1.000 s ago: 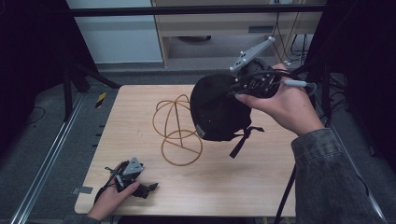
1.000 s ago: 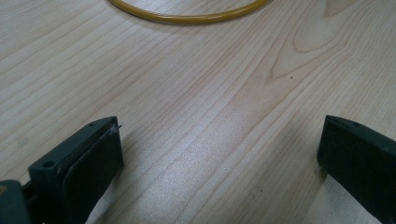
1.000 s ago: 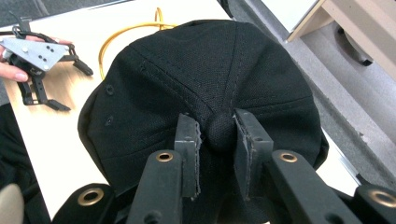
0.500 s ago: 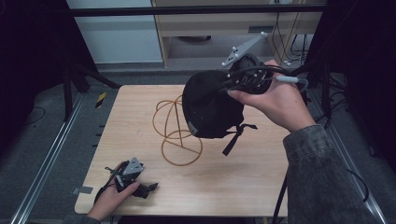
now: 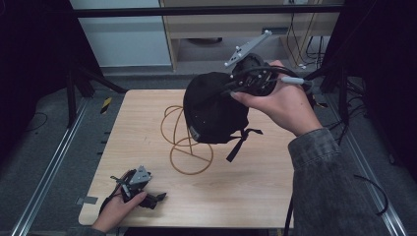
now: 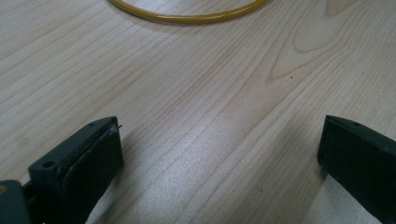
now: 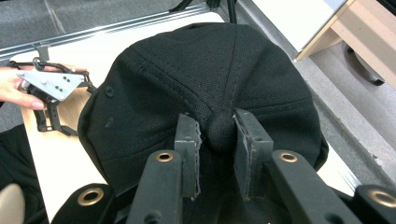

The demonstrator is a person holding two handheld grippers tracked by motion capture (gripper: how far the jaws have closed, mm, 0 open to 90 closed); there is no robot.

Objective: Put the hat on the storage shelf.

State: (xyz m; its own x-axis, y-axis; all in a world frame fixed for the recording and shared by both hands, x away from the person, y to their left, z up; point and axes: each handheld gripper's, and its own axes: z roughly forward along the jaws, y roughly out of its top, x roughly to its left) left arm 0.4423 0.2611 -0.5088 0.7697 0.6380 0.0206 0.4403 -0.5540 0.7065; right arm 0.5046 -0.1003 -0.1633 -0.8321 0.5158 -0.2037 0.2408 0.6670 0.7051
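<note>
right gripper pinching the top button of the black cap, holding it in the air beside the wire stand. left gripper lying wide open on the table, near edge.

Black baseball cap held aloft by its top button

Crown of stitched panels with eyelets, pinched at the button between the right gripper jaws; its strap dangles above the wire hat stand on the counter

Matt black woven cloth cap; smooth pale wood table.
</note>
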